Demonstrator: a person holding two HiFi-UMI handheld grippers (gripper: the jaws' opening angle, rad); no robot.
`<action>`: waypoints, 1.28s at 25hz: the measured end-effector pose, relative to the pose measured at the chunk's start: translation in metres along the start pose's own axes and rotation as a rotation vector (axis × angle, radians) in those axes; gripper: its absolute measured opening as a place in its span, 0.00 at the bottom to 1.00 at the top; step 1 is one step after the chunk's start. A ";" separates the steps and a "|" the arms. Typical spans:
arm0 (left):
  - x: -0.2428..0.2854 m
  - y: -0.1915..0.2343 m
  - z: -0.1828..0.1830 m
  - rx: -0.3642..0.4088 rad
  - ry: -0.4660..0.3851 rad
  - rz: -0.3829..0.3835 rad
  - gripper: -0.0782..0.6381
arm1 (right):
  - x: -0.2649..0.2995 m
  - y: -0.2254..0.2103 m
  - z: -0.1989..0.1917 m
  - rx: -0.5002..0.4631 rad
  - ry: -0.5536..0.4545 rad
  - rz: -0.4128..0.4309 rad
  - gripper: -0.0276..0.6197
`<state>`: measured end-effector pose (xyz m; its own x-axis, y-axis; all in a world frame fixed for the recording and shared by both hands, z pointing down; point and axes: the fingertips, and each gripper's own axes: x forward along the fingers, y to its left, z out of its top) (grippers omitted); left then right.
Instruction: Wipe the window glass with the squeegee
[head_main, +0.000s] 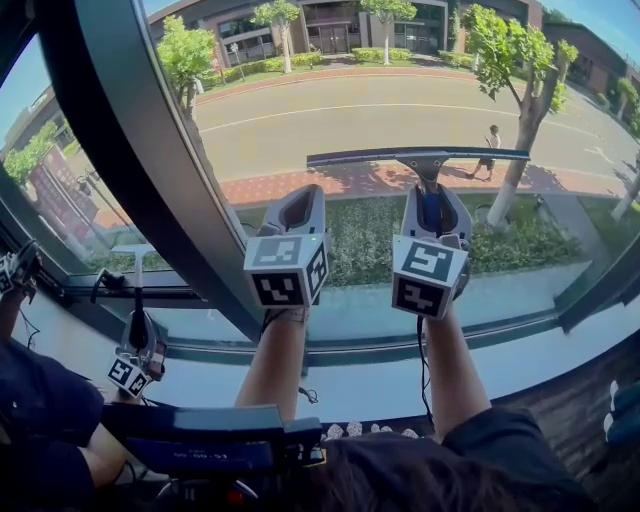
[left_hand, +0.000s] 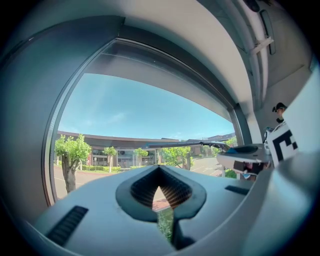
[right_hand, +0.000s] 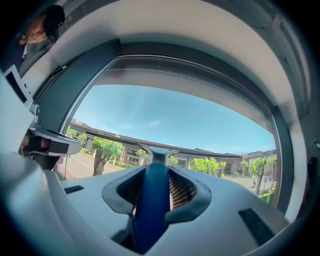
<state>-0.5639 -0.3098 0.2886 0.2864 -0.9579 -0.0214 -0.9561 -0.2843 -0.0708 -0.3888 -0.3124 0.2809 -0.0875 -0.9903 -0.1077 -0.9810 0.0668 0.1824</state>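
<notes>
Nearest the camera, the person's two bare forearms (head_main: 275, 365) reach up over the pale window sill (head_main: 380, 390), both to the right of the dark curved window post (head_main: 140, 170). The left gripper (head_main: 295, 205) rides just right of that post with its jaws drawn narrow, only a slit of lawn showing between the ribbed pads, and nothing in them; it seems to be held there simply as the idle hand, clear of the work. Farther right of the post, level with it and near it, the right gripper (head_main: 432, 200) is clamped on the blue handle of the long grey-bladed squeegee (right_hand: 152, 200), the handle running straight up between the pads so the grip steers the blade squarely. Beyond the jaws the handle widens into a grey neck and then the horizontal blade (head_main: 420, 156), which lies across the large pane of window glass (head_main: 330, 100) just above both grippers, its left end over the left gripper; it looks pressed to the pane, though contact cannot be confirmed. Judging by the blade's height, a downward stroke lies ahead.
</notes>
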 end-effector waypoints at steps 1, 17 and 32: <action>0.000 0.000 -0.004 0.004 -0.001 -0.002 0.11 | 0.000 0.002 -0.005 0.001 0.003 -0.001 0.23; -0.003 -0.014 -0.087 -0.094 0.041 -0.040 0.11 | -0.014 0.016 -0.079 -0.033 0.057 0.008 0.23; -0.009 -0.014 -0.103 -0.108 0.087 -0.041 0.11 | -0.018 0.025 -0.109 -0.041 0.109 0.018 0.23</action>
<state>-0.5598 -0.3016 0.3927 0.3234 -0.9439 0.0663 -0.9462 -0.3214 0.0384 -0.3932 -0.3061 0.3942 -0.0837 -0.9965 0.0025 -0.9713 0.0822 0.2232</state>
